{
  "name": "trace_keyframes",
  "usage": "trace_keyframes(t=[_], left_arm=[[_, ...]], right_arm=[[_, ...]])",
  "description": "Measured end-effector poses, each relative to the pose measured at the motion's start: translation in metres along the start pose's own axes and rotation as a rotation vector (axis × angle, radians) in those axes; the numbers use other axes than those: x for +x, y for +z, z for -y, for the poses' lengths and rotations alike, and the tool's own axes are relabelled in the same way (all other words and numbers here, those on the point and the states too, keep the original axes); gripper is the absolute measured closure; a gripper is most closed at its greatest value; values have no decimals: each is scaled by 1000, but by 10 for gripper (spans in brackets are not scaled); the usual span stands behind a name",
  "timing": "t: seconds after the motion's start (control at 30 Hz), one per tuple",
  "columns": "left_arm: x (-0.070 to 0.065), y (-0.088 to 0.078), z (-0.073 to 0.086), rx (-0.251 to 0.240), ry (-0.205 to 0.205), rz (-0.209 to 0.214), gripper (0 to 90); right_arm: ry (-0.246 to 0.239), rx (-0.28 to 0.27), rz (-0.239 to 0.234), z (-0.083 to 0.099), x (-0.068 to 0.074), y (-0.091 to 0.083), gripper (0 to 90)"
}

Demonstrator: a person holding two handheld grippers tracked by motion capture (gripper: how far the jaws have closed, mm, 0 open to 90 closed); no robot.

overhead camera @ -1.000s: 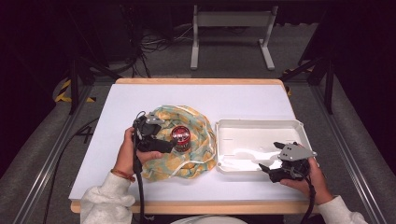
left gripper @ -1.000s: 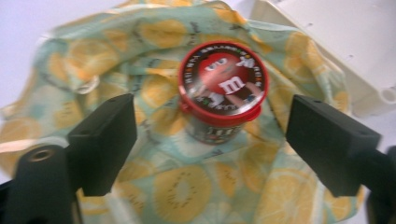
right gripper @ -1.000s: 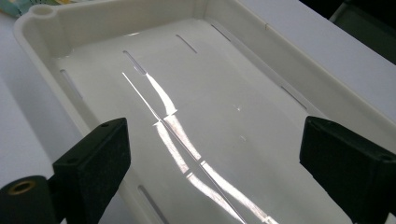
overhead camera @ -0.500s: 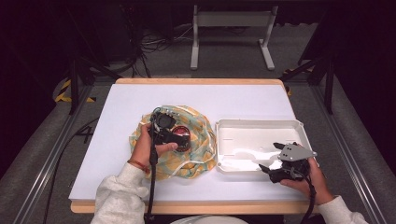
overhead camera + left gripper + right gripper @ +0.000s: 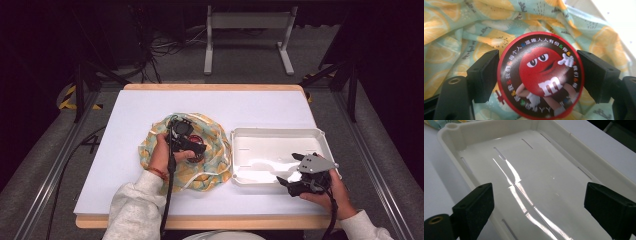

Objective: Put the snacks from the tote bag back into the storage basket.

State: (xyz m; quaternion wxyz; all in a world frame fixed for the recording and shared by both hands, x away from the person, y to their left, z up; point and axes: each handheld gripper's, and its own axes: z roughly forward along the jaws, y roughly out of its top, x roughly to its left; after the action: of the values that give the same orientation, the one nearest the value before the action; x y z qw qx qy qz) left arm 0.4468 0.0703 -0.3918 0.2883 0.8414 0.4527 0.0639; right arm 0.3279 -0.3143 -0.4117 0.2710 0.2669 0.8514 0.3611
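Left gripper (image 5: pixel 537 77) jaws pressed on red round tin (image 5: pixel 539 75); right gripper (image 5: pixel 539 207) jaws spread.

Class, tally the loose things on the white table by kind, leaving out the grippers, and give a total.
Round red candy tin with a cartoon lid: 1
Fruit-print teal and yellow drawstring cloth bag: 1
White shallow plastic tray: 1
Total: 3

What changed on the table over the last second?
The left hand-held gripper swung from the cloth's left edge in over the cloth, and its jaws now flank the red round tin. The right hand-held gripper and white tray stayed put.
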Motion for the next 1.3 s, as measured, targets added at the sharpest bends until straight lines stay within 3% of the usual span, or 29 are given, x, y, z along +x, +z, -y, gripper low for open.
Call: trace_keyframes(t=[0.2, 0.47, 0.63, 1.1, 1.3], left_arm=[[0, 2, 1, -3, -3, -1, 228], [-6, 0, 1, -23, 22, -51, 251], [-7, -1, 1, -20, 28, -55, 254], [-5, -24, -5, -65, 18, -37, 256], [-6, -35, -6, -80, 15, -61, 256]], right_arm=[[-7, -3, -1, -1, 1, 0, 96], [-6, -4, -4, 0, 1, 0, 96], [-6, -5, -6, 0, 1, 0, 96], [-5, -2, -4, -1, 0, 0, 94], [-11, -1, 1, -1, 1, -1, 95]])
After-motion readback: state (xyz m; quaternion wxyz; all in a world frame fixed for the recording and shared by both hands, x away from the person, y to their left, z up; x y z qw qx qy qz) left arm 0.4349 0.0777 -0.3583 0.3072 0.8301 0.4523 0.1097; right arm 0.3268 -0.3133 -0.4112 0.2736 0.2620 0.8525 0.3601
